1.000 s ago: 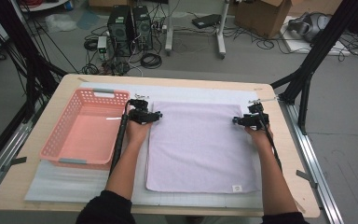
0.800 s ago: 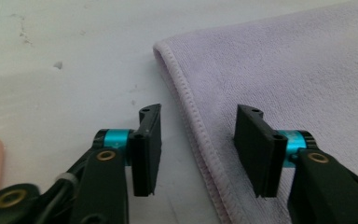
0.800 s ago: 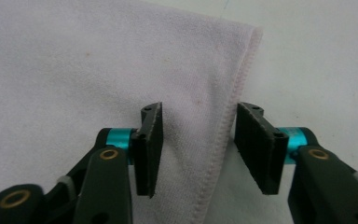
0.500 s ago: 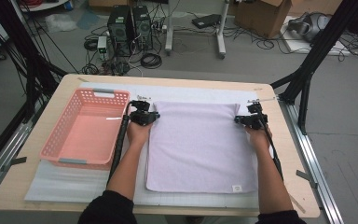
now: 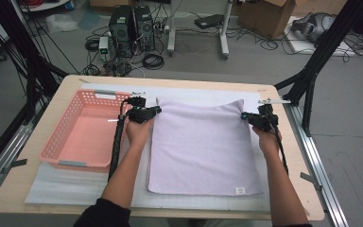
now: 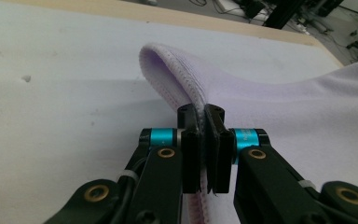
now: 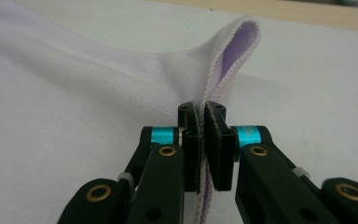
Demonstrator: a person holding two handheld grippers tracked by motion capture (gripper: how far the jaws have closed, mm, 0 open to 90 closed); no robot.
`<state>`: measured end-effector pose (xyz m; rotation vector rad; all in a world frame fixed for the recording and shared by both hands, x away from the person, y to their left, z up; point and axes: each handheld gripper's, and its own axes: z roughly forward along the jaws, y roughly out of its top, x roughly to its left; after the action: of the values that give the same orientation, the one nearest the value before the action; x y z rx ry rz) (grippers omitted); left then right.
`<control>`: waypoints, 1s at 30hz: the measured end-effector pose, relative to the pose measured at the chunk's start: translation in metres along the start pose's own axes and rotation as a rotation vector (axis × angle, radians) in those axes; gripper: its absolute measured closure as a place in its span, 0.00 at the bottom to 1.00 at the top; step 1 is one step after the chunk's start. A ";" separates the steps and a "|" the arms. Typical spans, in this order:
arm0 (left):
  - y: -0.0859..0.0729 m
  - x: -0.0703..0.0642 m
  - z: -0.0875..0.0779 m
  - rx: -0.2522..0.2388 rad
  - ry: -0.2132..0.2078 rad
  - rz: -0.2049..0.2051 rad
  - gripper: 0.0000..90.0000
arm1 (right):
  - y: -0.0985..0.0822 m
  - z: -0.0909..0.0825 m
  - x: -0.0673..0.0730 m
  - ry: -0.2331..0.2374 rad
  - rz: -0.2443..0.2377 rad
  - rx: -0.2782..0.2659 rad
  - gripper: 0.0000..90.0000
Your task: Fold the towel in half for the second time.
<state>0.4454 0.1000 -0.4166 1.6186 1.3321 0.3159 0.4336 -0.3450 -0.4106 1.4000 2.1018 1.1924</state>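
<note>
Pinching towel (image 6: 279,93) hem, basket (image 5: 82,137) overhead

The towel (image 5: 203,146) lies on the mat (image 5: 75,184) at the middle of my desk (image 5: 274,94), its far corners reaching toward the desk's far edge. The basket (image 5: 82,130) stands just left of it, near the desk's left edge.

High view fixed above the near table (image 5: 184,87) edge, angled forward and down, taking in the whole top, both gripper views set low and close along their own jaws, all three sharing the lilac towel (image 5: 203,146) (image 6: 307,102) (image 7: 74,93).
</note>
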 end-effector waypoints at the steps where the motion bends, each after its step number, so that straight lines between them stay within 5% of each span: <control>1: 0.001 -0.004 -0.006 0.004 0.011 0.018 0.95 | -0.002 -0.005 0.002 0.017 0.002 -0.017 0.95; 7: -0.008 -0.010 -0.025 -0.016 -0.014 -0.006 0.95 | -0.018 -0.024 0.003 0.064 0.033 -0.056 0.95; 17: -0.034 -0.022 -0.062 -0.008 -0.068 0.049 0.95 | -0.035 -0.059 0.013 0.114 -0.002 -0.076 0.95; 27: -0.068 -0.029 -0.087 0.039 -0.128 0.082 0.95 | -0.069 -0.080 0.025 0.138 -0.040 -0.015 0.94; 30: -0.078 -0.030 -0.090 0.064 -0.125 0.121 0.95 | -0.077 -0.084 0.029 0.143 -0.046 0.005 0.94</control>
<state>0.3238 0.1133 -0.4237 1.7474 1.1634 0.2423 0.3189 -0.3703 -0.4177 1.2954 2.2209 1.3048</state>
